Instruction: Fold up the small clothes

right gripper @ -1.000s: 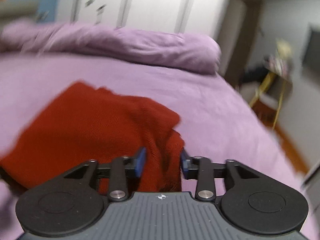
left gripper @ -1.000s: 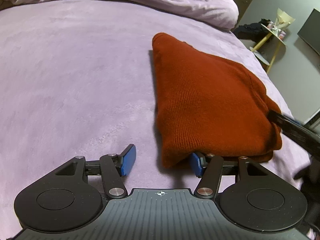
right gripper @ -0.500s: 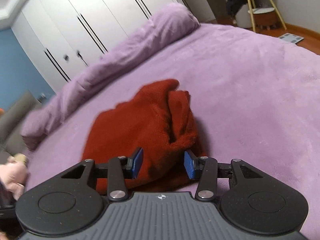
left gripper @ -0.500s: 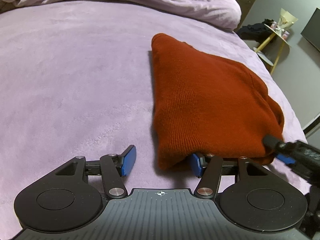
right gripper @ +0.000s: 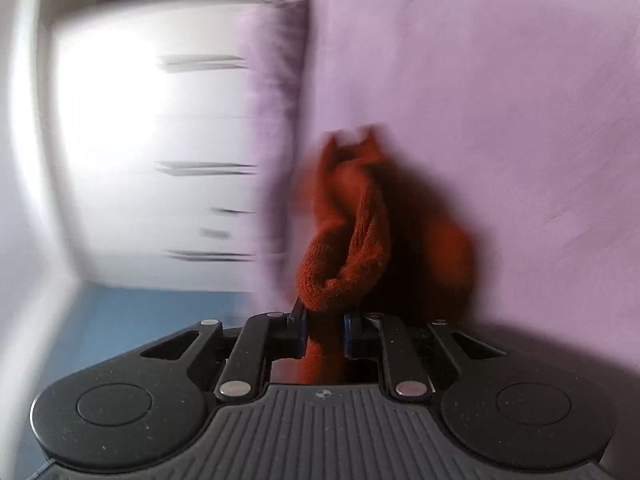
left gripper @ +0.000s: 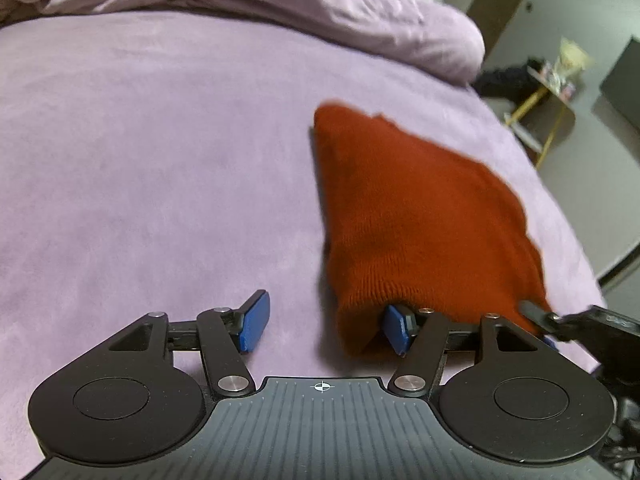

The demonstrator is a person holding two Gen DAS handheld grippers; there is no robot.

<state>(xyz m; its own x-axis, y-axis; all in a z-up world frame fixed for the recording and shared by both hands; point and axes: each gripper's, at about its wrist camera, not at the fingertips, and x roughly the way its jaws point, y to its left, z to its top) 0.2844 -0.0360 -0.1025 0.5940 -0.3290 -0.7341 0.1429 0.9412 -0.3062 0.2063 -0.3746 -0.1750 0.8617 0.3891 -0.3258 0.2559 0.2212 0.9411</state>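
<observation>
A folded rust-red knit garment [left gripper: 420, 216] lies on a lilac bedspread [left gripper: 152, 168], toward the bed's right-hand side as the left wrist camera sees it, its far corner pointing at the rumpled lilac duvet [left gripper: 280, 4] heaped along the bed's far edge. The left gripper [left gripper: 326, 326] sits low at the near end of the garment with its jaws spread wide: the left blue pad [left gripper: 254, 322] rests over bare bedspread, clear of the cloth, while the right blue pad [left gripper: 396, 330] is tucked under the garment's near folded edge, touching the knit. Nothing is clamped between them. At the near right corner of the garment, the black tip of the right gripper [left gripper: 548, 322] reaches in from the frame's right edge and meets the fabric.

The right wrist camera, heavily blurred and rolled on its side, shows the right gripper [right gripper: 324, 334] with its jaws drawn close together on a bunched roll of the same red garment [right gripper: 348, 240], the knit pinched between the two blue pads and bulging out ahead of them. Behind it spreads the lilac bedspread [right gripper: 500, 80], and to the left a white wardrobe [right gripper: 140, 140] with dark handles, smeared by motion. Beyond the bed's far right corner in the left wrist view stands a small yellow-legged side table [left gripper: 540, 100] carrying indistinct items
</observation>
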